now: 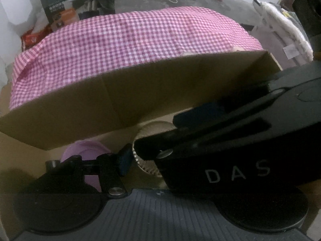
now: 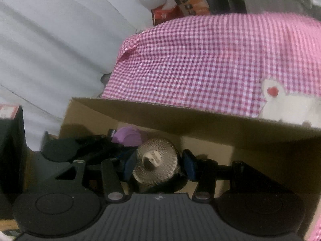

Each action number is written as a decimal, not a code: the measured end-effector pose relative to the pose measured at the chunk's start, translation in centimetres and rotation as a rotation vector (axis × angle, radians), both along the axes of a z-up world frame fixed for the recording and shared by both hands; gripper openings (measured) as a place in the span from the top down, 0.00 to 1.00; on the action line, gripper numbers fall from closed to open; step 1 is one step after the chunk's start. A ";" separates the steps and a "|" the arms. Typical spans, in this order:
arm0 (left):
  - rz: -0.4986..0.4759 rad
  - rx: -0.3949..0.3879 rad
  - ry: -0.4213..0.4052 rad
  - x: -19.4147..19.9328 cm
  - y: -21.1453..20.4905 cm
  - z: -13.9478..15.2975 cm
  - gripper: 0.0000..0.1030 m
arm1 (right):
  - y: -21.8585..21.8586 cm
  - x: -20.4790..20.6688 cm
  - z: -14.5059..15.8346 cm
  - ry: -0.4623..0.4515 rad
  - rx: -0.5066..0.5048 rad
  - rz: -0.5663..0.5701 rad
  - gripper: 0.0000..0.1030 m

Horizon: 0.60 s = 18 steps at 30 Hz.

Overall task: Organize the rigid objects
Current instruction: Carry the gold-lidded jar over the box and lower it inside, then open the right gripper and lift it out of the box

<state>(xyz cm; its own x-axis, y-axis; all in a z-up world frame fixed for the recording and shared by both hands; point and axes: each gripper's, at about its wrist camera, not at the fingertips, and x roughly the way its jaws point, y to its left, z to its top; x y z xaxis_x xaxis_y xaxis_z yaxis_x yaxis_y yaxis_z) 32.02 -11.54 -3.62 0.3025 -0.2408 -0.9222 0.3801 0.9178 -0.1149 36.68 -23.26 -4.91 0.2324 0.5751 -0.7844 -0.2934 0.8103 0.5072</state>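
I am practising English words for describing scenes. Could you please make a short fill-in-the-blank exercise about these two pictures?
1. The round ribbed object sits between the fingers of the ______ gripper.
2. The purple object lies inside a ______ box.
3. The cloth on the table behind the box is checked in white and ______.
4. The other gripper, printed with the letters DAS, crosses the ______ wrist view.

Missing words: right; cardboard; pink; left
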 end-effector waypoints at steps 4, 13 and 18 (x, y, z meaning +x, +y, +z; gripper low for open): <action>0.004 -0.015 -0.023 -0.4 0.1 0.7 0.30 | -0.2 -0.1 0.4 -0.016 -0.003 -0.008 0.44; 0.025 -0.073 -0.060 -1.9 1.4 3.3 0.17 | -2.3 -2.9 3.9 -0.105 -0.013 -0.066 0.33; 0.019 -0.104 -0.107 -3.8 2.6 5.7 0.13 | -4.1 -5.8 6.4 -0.179 -0.004 -0.119 0.26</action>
<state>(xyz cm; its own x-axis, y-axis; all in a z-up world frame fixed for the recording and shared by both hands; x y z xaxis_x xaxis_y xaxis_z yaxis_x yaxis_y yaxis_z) 28.20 -8.99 2.04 0.4034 -0.3265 -0.8548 0.3779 0.9102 -0.1693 30.84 -27.37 1.53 0.4341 0.5328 -0.7264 -0.2810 0.8462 0.4527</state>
